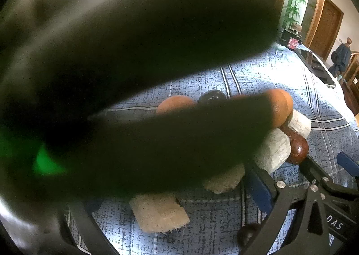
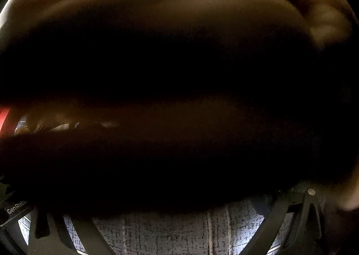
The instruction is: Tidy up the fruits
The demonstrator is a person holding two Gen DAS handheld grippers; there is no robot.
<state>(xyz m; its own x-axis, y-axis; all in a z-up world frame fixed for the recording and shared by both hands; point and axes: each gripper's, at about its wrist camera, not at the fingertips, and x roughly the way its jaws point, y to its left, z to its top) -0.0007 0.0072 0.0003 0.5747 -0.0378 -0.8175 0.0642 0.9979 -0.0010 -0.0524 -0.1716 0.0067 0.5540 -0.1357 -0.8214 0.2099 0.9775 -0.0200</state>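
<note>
Toward 5 o'clock in the left wrist view, the left hand-held gripper [image 1: 291, 190] shows black struts with silver screws [image 1: 281, 184], blue finger pads [image 1: 260, 190] and white letters "DAS" [image 1: 334, 223]. In the right wrist view, the right hand-held gripper [image 2: 177, 239] is only black struts along the 6 o'clock edge, one silver screw [image 2: 311, 192] toward 4 o'clock and a white "GenRob" marking [image 2: 16, 208] toward 8 o'clock.
</note>
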